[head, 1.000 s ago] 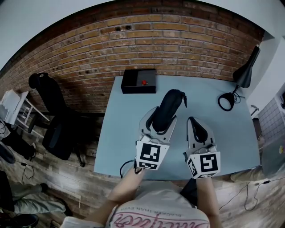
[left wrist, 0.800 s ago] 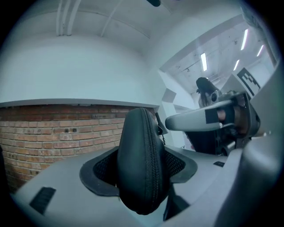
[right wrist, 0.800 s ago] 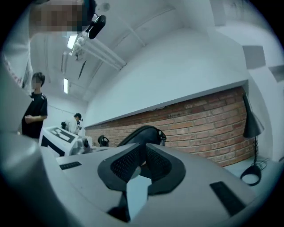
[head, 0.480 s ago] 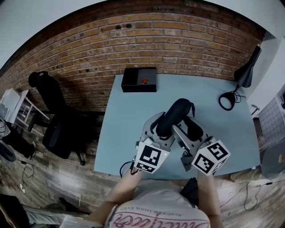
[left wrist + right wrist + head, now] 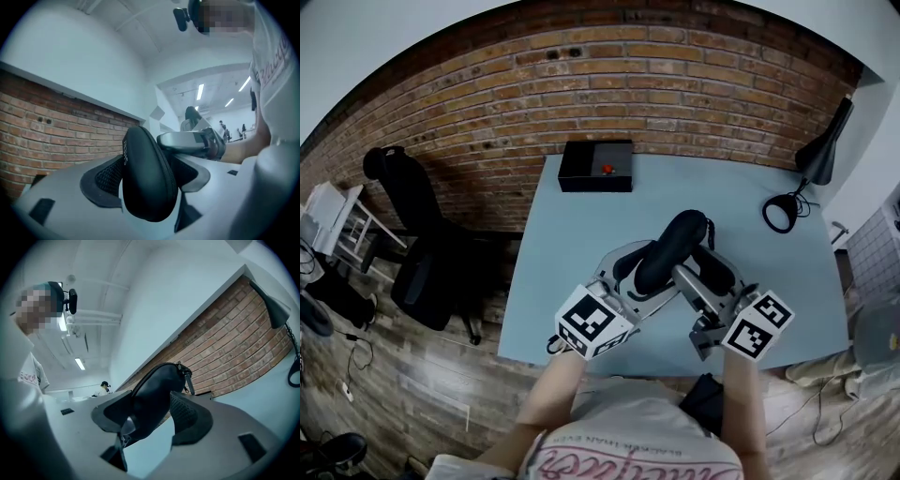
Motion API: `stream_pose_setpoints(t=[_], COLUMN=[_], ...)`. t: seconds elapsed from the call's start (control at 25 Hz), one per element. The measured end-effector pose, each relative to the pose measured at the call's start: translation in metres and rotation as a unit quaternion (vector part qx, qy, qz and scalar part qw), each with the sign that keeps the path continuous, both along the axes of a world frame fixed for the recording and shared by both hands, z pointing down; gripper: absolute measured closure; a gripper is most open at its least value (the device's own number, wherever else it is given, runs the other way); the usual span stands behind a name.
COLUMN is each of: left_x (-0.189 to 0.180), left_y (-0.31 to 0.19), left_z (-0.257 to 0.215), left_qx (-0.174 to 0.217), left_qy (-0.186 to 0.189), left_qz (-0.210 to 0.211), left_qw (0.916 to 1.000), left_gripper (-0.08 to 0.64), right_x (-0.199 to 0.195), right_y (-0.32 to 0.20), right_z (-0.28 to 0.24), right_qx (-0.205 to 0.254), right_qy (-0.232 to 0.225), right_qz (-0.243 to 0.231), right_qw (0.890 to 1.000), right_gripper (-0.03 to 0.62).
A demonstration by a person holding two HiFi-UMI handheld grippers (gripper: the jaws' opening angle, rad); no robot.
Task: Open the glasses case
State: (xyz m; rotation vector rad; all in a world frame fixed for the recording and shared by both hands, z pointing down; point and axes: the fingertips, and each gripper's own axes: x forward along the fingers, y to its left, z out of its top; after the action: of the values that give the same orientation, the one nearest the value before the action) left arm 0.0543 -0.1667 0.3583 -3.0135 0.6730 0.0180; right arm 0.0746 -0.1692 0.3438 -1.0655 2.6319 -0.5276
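Note:
A black zippered glasses case (image 5: 671, 247) (image 5: 146, 178) (image 5: 154, 389) is held up over the pale blue table (image 5: 567, 239), its zip seam running round the edge. My left gripper (image 5: 645, 272) (image 5: 145, 182) has the case's near end filling the space between its pads; its jaws are opening but still touch the case on both sides. My right gripper (image 5: 701, 269) (image 5: 150, 417) comes in from the right, with its jaws opening round the same case. The case leans on the right gripper's left pad, with a gap at the other.
A black box with a red button (image 5: 595, 167) sits at the table's far edge. A black desk lamp (image 5: 817, 150) and its round base (image 5: 782, 214) stand at the far right. A black office chair (image 5: 422, 258) is left of the table, against the brick wall.
My right gripper rolled, swung in to the case and opened its jaws round it. The left gripper turned, its marker cube shifting left. The case's far end swung to the right.

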Motion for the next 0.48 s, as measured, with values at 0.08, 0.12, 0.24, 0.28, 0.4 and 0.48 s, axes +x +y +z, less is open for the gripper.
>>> stream_pose_setpoints(t=[0.08,0.12,0.24,0.28,0.4,0.48], left_x=[0.002,0.003,0.004,0.003,0.000,-0.004], left_y=[0.004,0.005,0.008,0.009,0.017,0.024], left_z=[0.003,0.005,0.010,0.010,0.010,0.006], left_qx=[-0.027,-0.039,-0.077,-0.090,-0.129,-0.151], left_qy=[-0.003,-0.007,-0.008,-0.003,0.021,0.044], left_qz=[0.027,0.036,0.065,0.078,0.126,0.163], left_qw=[0.9993,0.9986,0.9949,0.9929,0.9834,0.9740], left_gripper=[0.246,0.245,0.245,0.246,0.245,0.247], right_x=[0.002,0.003,0.004,0.005,0.009,0.011], right_y=[0.002,0.004,0.007,0.008,0.013,0.018], right_z=[0.002,0.003,0.006,0.006,0.007,0.004], right_qx=[0.009,0.016,0.037,0.041,0.045,0.051], right_qy=[0.019,0.032,0.064,0.069,0.074,0.070], right_qz=[-0.010,-0.013,-0.018,-0.024,-0.052,-0.078], right_qw=[1.000,0.999,0.997,0.997,0.995,0.993], right_gripper=[0.339,0.339,0.339,0.341,0.341,0.341])
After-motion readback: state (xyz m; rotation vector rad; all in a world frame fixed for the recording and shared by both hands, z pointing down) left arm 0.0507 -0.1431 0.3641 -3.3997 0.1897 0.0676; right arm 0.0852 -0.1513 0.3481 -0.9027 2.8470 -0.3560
